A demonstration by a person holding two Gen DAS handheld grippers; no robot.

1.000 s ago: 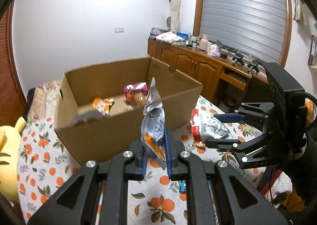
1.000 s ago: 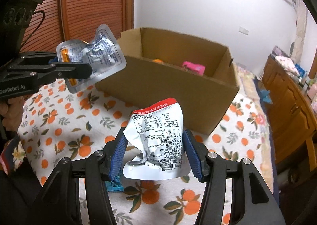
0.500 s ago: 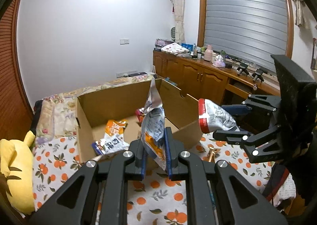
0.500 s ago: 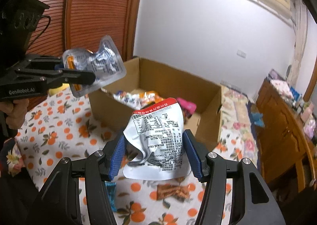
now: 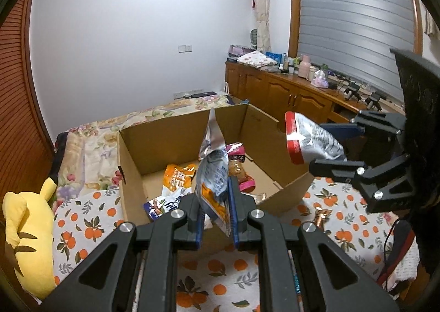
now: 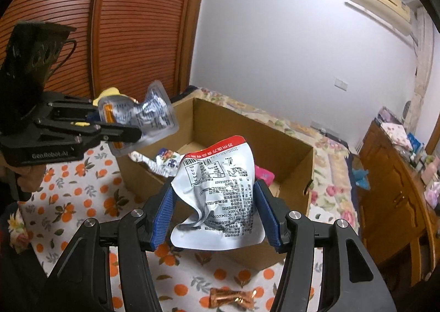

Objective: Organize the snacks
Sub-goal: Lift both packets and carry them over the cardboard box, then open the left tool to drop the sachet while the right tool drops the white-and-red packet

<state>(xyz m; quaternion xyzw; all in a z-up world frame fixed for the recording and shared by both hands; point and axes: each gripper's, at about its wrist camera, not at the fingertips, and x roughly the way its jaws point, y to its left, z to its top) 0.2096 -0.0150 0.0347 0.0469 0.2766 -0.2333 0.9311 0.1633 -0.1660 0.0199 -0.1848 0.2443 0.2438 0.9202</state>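
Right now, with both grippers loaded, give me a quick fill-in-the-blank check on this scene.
1. The left gripper is shut on a silver and ____ packet.
2. The right gripper holds a silver packet with a ____ top edge.
3. The cardboard box sits on a cloth printed with ____.
4. A wrapped ____ lies outside the box.

Missing: orange; red; oranges; candy

You see a plain brown cardboard box [image 5: 176, 130] resting on a white bedsheet [image 5: 88, 218] printed with oranges and green leaves. Left of the box lies a yellow plush toy [image 5: 24, 232] with brown stripes. Inside the box lie an orange packet [image 5: 178, 177] and a pink packet [image 5: 236, 148]. Over the box, your left gripper's pouch [image 5: 214, 174] is silver and orange; your right gripper's pouch [image 6: 222, 191] is silver with a red edge and black print.
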